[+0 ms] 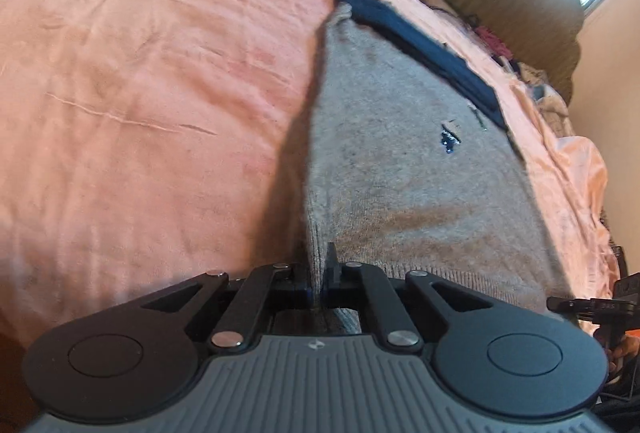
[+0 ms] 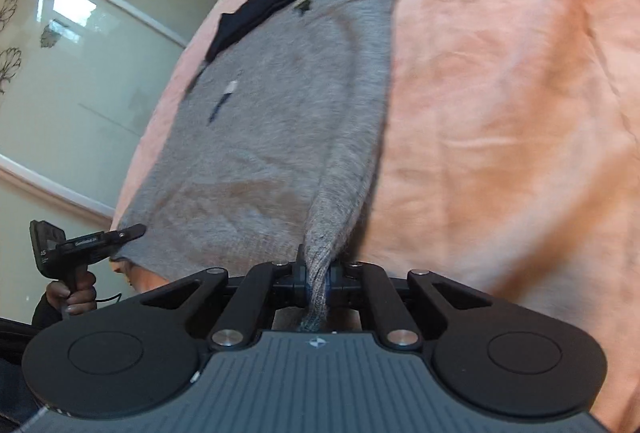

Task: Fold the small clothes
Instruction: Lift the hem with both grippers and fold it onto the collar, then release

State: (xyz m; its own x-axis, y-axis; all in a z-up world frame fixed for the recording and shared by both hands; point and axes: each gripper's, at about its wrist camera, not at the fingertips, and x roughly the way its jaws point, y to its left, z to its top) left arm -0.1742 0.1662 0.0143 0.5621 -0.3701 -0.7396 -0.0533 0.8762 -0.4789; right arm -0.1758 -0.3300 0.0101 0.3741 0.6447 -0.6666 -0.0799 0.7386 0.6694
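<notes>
Grey sweater [image 1: 400, 169] spread on pink bedsheet [image 1: 140, 93]; clothes pile [image 1: 532, 73] beyond.

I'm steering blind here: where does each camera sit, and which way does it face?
Left wrist: on the left tool, looking along the grey sweater toward its navy collar; the right tool shows at right.
Right wrist: on the right tool, facing the same way; the left tool and left hand show at left.
Shared: sweater hem pinched at both corners, orange bedsheet.
</notes>
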